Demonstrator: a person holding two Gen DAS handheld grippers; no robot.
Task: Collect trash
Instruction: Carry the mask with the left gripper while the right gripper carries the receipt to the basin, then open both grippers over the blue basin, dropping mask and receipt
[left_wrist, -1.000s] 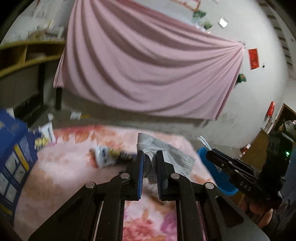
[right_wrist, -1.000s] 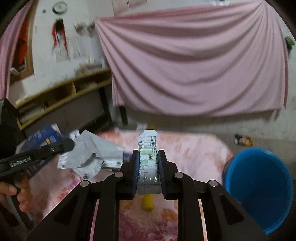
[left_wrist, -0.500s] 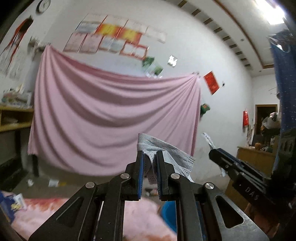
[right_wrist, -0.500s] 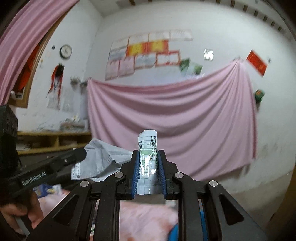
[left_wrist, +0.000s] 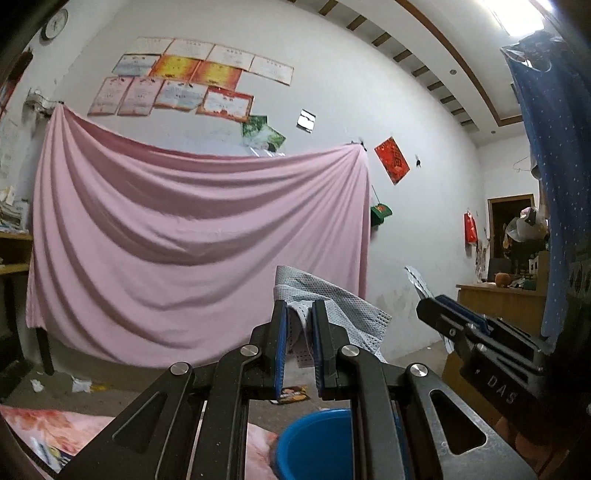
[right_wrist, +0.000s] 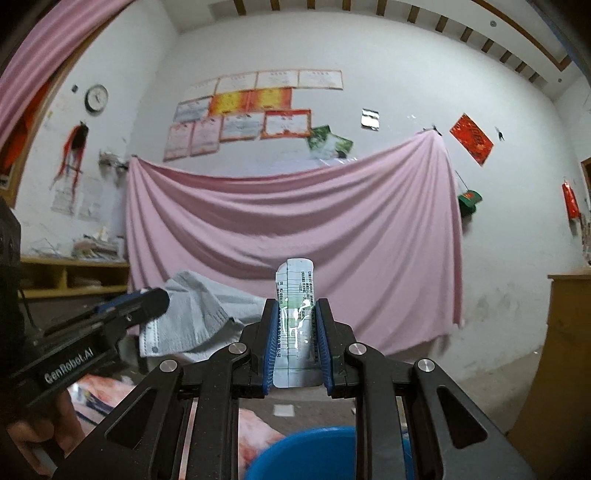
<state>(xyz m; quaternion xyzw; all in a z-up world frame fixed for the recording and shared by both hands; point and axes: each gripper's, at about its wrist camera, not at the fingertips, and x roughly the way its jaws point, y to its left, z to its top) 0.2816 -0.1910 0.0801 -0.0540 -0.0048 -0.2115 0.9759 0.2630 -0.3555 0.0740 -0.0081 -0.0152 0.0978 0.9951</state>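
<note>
My left gripper (left_wrist: 299, 347) is clamped on a grey face mask (left_wrist: 332, 306); the perforated fabric bunches between the blue pads and fans out ahead and to the right of the tips. My right gripper (right_wrist: 297, 345) pinches a flat printed sachet (right_wrist: 295, 306) upright, its top edge standing clear above the fingers. Both tools point roughly level toward the wall.

Blue bucket (left_wrist: 314, 443): directly below the left fingers, its rim showing between the linkage bars. From the right wrist the same bucket (right_wrist: 306, 452) sits under and just ahead of that tool as well. Neither piece of trash touches it; both are held well above the rim.

From the left view, the right gripper (left_wrist: 448, 308) lies off to the right, near. From the right view, the left gripper (right_wrist: 147, 301) is off to the left with the mask (right_wrist: 195, 317) hanging from it.

Ahead: pink sheet (left_wrist: 192, 251) draped on the wall. A small wrapper (left_wrist: 291, 393) lies on the floor beyond the bucket, possibly a snack packet, too blurred to be sure. Floral cloth (left_wrist: 55, 428) low on the left.
</note>
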